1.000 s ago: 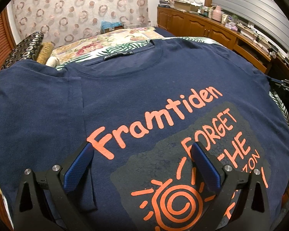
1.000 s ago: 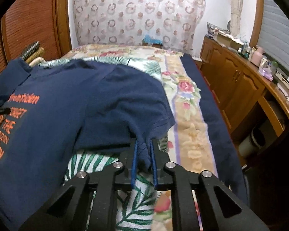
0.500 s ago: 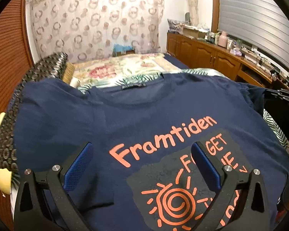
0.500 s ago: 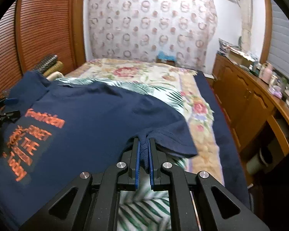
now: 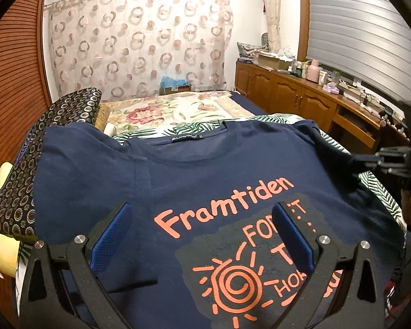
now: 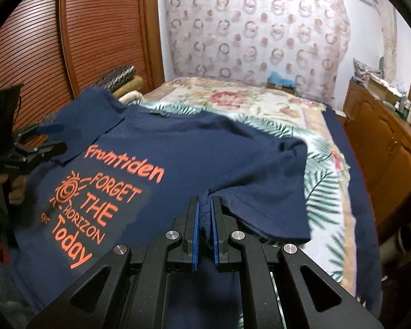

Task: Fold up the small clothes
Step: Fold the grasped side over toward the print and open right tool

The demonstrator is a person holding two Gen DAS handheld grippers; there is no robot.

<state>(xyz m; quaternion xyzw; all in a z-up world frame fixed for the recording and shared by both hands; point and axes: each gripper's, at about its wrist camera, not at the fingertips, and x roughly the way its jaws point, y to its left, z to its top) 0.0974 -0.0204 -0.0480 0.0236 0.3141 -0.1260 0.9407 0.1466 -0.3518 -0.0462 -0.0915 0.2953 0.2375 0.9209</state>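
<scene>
One navy T-shirt, spread print-up on the bed

Lies flat, front up, on a palm-leaf sheet (image 6: 319, 164) over the floral bedspread (image 5: 161, 111). Navy T-shirt (image 5: 205, 170), orange "Framtiden" lettering and a spiral sun across the chest. Long axis runs from the near edge of the bed toward the curtain (image 5: 139, 41): neckline and label at the far end, hem out of sight at the near end. Lettering reads upright from the left wrist view.

Left gripper (image 5: 202, 227): blue-padded fingers (image 5: 111, 235) spread wide above the print, nothing between them. Also seen from the right wrist view at the shirt's left sleeve, held in a hand (image 6: 5, 189).

Right gripper (image 6: 204, 213): fingers narrow, pinched on a bunched fold of navy fabric at the right sleeve, which is drawn up off the sheet.

Patterned cushions (image 5: 38, 170) touch the shirt's left sleeve side. Wooden sideboard (image 5: 307, 101) well apart, along the right wall.
</scene>
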